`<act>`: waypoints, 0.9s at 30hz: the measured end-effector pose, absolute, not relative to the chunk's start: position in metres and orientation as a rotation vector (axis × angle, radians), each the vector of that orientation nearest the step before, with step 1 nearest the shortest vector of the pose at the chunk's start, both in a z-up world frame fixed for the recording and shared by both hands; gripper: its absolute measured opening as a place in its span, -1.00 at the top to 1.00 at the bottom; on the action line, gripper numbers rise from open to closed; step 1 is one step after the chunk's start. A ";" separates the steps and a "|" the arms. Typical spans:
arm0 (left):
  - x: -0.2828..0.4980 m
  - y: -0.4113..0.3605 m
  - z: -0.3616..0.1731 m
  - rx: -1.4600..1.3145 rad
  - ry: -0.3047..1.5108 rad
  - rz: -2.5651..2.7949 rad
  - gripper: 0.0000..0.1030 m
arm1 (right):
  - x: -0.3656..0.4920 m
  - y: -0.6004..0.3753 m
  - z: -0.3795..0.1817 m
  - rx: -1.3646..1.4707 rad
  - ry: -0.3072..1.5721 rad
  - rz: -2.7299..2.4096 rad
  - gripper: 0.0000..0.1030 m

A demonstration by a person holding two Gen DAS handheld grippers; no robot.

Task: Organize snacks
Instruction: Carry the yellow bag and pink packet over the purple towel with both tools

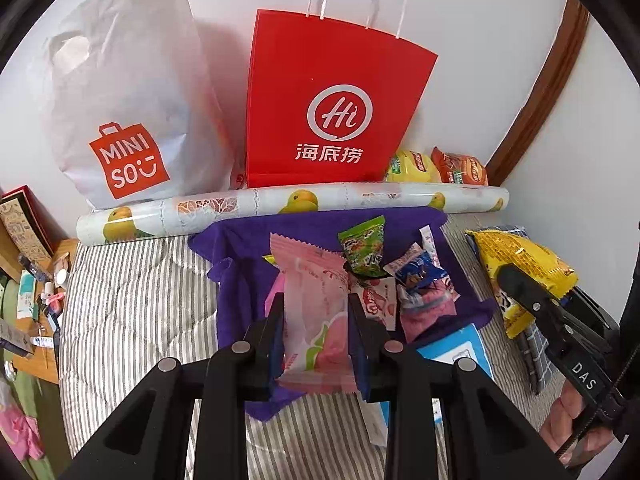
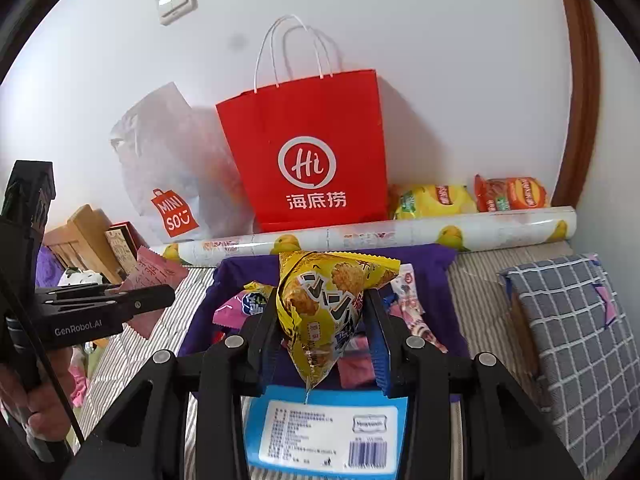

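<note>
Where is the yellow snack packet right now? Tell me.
The yellow snack packet is clamped in the right hand-held gripper, held above the purple cloth, in front of the red paper bag.

Paper bag: stands at the wall, behind the roll.
Plastic bag: left of the paper bag.
Cloth: on the bed, before the roll.
Snacks: on the cloth.

red bag: matt paper | pink snack packet: glossy plastic | purple cloth: soft fabric
</note>
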State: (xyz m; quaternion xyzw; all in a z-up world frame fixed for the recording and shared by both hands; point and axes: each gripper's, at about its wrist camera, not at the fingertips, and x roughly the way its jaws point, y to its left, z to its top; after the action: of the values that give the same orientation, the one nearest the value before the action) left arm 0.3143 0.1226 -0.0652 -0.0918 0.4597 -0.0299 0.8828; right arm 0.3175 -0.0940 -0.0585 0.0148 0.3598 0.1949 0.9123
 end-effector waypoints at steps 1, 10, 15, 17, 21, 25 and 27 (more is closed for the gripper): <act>0.317 0.123 -0.067 -0.191 0.958 -0.061 0.48 | 0.320 -0.092 -0.060 0.028 0.743 0.403 0.25; 0.336 0.124 -0.085 -0.193 0.979 -0.054 0.48 | 0.345 -0.080 -0.074 0.015 0.758 0.409 0.25; 0.344 0.121 -0.092 -0.193 0.994 -0.061 0.48 | 0.357 -0.077 -0.087 0.004 0.781 0.407 0.25; 0.347 0.120 -0.096 -0.193 1.001 -0.064 0.48 | 0.361 -0.077 -0.092 0.006 0.792 0.411 0.25; 0.352 0.121 -0.108 -0.208 1.025 -0.070 0.48 | 0.371 -0.075 -0.108 0.003 0.827 0.422 0.24; 0.358 0.120 -0.121 -0.228 1.055 -0.087 0.48 | 0.379 -0.072 -0.125 -0.012 0.868 0.431 0.24; 0.361 0.118 -0.127 -0.228 1.064 -0.090 0.48 | 0.380 -0.071 -0.132 -0.016 0.881 0.436 0.24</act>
State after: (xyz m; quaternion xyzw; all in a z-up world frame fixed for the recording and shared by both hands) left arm 0.3606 0.1180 -0.1266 -0.1085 0.5060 -0.0429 0.8546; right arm 0.3804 -0.0710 -0.1324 -0.0075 0.4230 0.2095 0.8815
